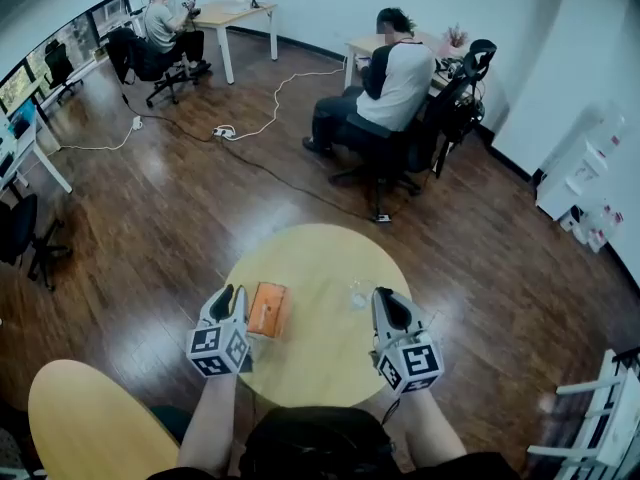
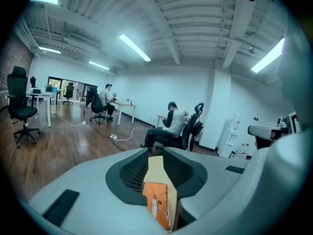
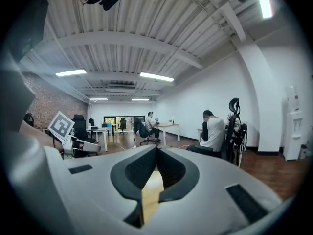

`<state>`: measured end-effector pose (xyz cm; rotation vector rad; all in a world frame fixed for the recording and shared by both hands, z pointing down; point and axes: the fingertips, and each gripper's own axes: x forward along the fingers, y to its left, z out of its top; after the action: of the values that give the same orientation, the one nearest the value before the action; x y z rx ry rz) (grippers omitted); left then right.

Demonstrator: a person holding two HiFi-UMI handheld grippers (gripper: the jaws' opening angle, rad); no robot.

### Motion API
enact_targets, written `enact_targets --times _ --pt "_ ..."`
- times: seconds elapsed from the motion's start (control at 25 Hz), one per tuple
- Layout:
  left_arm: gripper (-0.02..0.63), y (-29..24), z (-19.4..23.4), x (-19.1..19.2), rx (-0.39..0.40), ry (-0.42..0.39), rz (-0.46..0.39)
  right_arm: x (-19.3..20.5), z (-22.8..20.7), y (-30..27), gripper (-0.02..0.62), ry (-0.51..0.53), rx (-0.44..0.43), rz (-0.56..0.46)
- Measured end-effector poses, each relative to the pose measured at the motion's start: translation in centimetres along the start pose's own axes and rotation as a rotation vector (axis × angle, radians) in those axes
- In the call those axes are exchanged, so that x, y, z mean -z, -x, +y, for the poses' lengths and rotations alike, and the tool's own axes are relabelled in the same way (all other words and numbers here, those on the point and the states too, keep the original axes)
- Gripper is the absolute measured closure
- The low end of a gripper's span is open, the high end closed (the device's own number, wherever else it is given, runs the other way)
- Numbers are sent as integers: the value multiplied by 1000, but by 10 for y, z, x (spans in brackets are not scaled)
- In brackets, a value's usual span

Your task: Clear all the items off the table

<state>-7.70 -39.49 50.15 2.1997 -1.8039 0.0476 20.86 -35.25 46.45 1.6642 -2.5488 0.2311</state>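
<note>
In the left gripper view an orange and tan box (image 2: 159, 199) stands on edge between the dark pads of my left gripper (image 2: 155, 154), which is shut on it. The head view shows this box (image 1: 268, 310) just right of the left gripper (image 1: 232, 298), over the round yellow table (image 1: 320, 258). My right gripper (image 1: 384, 300) is held over the table's right side, its jaws shut with nothing in them (image 3: 156, 150). A small clear object (image 1: 358, 293) sits on the table just left of it.
A second round yellow table (image 1: 90, 418) is at the lower left. A seated person (image 1: 395, 83) and office chair are beyond the table, another person (image 1: 160, 23) at a far desk. Cables (image 1: 225, 131) cross the wooden floor. A white rack (image 1: 600, 408) stands lower right.
</note>
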Motion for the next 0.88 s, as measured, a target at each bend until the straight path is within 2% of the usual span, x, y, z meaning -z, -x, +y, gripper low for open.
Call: enact_targets --times 0.08,0.2,0.32,0.56,0.88 --pt "581 13 -2 -25 -3 5 -92 -15 -4 5 591 7 4 -41" --pt "603 31 -7 -52 6 20 -196 -32 -11 12 592 9 25 -91" --pt "603 48 -15 -68 40 28 -257 -43 -16 17 592 8 24 -132" --pt "604 71 -31 -82 127 -28 -306 -53 -12 21 594 13 -25 -192" --pt "604 91 -5 -88 75 -17 -357 -64 17 6 594 -6 -104 -233"
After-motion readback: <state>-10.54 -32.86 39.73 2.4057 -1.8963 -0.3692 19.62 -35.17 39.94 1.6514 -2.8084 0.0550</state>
